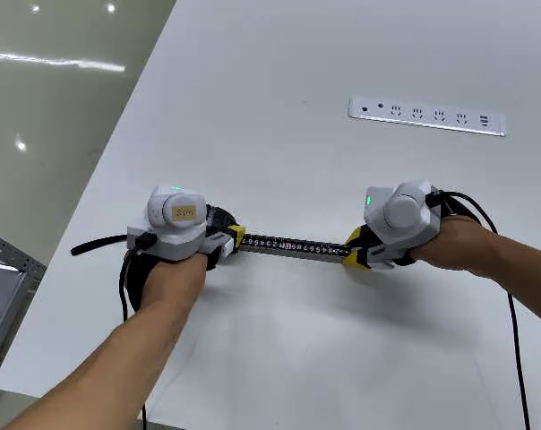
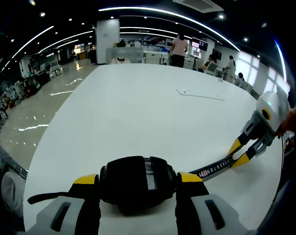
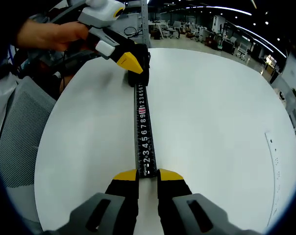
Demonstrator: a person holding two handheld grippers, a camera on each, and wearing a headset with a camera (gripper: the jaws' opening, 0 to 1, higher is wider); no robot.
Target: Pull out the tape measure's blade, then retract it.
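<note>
Holding the black tape measure [image 2: 133, 191] tight in the left gripper [image 2: 138, 178], bottom centre. Pinching the end of the drawn-out blade [image 3: 144, 132] in the right gripper [image 3: 148, 175], low centre.

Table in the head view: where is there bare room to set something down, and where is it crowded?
Free: the broad table patch between the blade and the power strip, and the near patch below the blade, between the forearms. Crowded: the line where the left gripper clamps the tape measure and the right gripper pinches the blade's end.
</note>
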